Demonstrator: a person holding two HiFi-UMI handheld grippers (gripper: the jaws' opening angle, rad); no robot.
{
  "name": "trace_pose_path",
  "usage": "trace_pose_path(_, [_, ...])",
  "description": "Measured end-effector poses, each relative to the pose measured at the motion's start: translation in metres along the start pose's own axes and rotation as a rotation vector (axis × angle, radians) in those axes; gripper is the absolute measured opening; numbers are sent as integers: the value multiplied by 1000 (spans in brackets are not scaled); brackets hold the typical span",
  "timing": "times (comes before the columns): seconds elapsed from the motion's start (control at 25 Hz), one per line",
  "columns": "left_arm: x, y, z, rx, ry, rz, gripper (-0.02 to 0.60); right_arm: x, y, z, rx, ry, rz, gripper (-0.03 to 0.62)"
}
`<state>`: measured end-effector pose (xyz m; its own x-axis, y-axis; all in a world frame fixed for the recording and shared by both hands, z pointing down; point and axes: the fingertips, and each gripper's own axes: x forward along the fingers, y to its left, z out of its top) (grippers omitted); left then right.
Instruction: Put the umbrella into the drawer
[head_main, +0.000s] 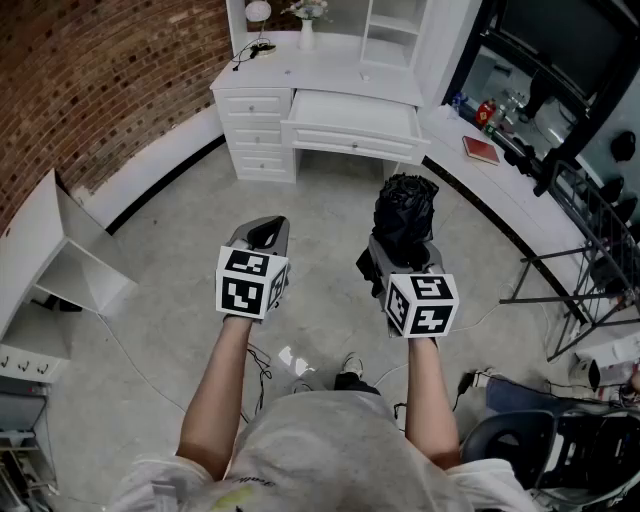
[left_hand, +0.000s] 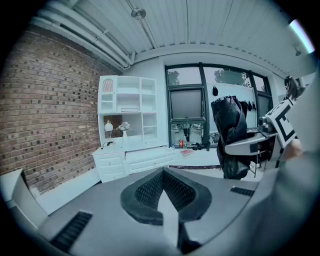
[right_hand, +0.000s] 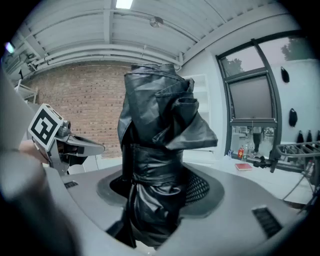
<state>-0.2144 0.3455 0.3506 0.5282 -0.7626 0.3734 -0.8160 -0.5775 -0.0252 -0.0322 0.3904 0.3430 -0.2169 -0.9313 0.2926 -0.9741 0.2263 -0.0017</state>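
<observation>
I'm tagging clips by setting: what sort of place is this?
Likely a staged bedroom in a studio or lab: white dresser-desk with its drawer open, brick wall, exposed ceiling pipes.

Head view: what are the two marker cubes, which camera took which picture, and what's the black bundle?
There is no robot here. A person holds a two-jaw gripper in each hand, and the marker cubes are part of those grippers. The head view comes from a camera on the person's head, looking down. The other two cameras ride on the grippers and look along their jaws. The left gripper is shut and empty. The right gripper is clamped on a folded black umbrella, held upright above the floor. Ahead stands a white desk with its drawer pulled open and a vase on top.
</observation>
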Motion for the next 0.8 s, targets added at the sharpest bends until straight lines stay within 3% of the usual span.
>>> trace_pose_path(0.56, [11,7,-5,10,13,-18,-3,8,2,-2,25,-8,2,255])
trace_pose_path(0.8, [36,9,-3,3,29,-10,-3,26,-16,4,19,-16,15,255])
